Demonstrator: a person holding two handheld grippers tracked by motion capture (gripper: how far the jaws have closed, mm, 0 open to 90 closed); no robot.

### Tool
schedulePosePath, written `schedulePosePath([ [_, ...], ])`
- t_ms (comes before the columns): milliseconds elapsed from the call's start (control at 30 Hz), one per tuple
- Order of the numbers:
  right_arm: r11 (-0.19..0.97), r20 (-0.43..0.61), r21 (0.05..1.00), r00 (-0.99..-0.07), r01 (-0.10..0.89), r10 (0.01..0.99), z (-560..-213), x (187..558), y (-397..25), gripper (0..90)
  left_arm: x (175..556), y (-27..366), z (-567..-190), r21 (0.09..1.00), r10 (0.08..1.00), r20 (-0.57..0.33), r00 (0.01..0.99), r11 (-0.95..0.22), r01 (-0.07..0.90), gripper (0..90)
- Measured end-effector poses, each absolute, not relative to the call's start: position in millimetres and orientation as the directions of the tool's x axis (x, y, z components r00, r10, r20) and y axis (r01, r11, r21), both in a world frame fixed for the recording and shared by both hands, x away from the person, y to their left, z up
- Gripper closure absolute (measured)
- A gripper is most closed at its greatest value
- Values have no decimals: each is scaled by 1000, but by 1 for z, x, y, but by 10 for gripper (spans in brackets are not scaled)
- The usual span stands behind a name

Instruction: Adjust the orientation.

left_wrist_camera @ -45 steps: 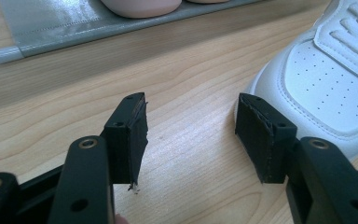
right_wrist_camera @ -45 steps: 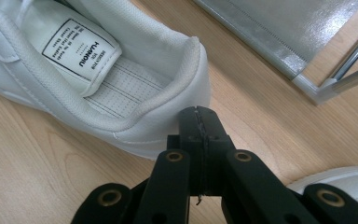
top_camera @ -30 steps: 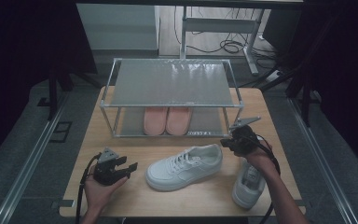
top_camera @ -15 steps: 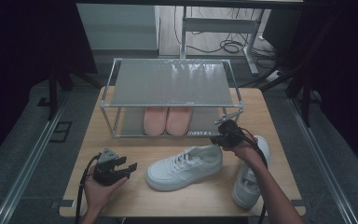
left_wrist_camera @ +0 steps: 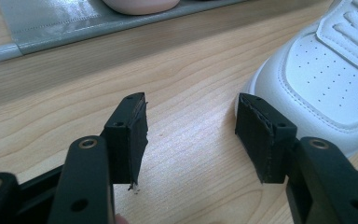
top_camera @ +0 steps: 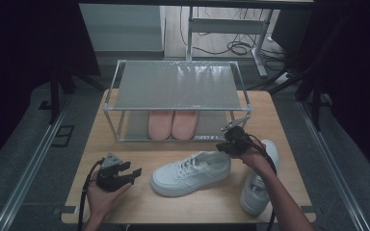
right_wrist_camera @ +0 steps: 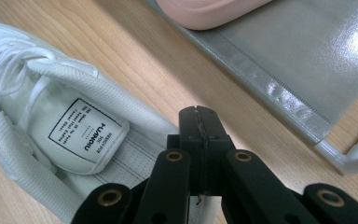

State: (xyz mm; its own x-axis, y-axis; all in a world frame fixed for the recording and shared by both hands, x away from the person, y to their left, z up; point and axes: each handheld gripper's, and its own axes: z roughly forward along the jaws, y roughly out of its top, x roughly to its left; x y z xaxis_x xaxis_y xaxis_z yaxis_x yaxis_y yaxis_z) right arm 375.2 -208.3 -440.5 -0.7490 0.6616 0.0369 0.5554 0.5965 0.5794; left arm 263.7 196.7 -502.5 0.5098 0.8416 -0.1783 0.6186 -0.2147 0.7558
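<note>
Hovering right gripper, white sneaker heel

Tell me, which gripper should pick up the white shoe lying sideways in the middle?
Probably the right gripper: it hovers at the heel of the white shoe, though its jaws are shut. The left gripper is open but sits beside the toe, off the shoe.

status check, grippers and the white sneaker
Left gripper open, empty, beside sneaker toe. Right gripper shut, over heel opening of white sneaker. Second sneaker under right forearm.
</note>
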Motion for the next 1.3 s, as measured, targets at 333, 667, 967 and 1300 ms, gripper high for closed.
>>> schedulePosePath([
  [333, 631, 35, 552, -771, 545, 636, -440, 356, -215, 900, 264, 195, -504, 754, 839, -174, 515, -223, 618, 443],
  [667, 661, 1, 556, -796, 504, 606, -440, 337, -215, 900, 265, 192, -505, 750, 836, -178, 518, -226, 622, 443],
  [967, 612, 2, 555, -736, 564, 677, -433, 373, -225, 900, 264, 192, -505, 750, 835, -178, 521, -227, 621, 443],
  [1300, 648, 22, 480, -747, 591, 665, -449, 383, -219, 900, 264, 194, -504, 752, 837, -180, 517, -222, 621, 444],
])
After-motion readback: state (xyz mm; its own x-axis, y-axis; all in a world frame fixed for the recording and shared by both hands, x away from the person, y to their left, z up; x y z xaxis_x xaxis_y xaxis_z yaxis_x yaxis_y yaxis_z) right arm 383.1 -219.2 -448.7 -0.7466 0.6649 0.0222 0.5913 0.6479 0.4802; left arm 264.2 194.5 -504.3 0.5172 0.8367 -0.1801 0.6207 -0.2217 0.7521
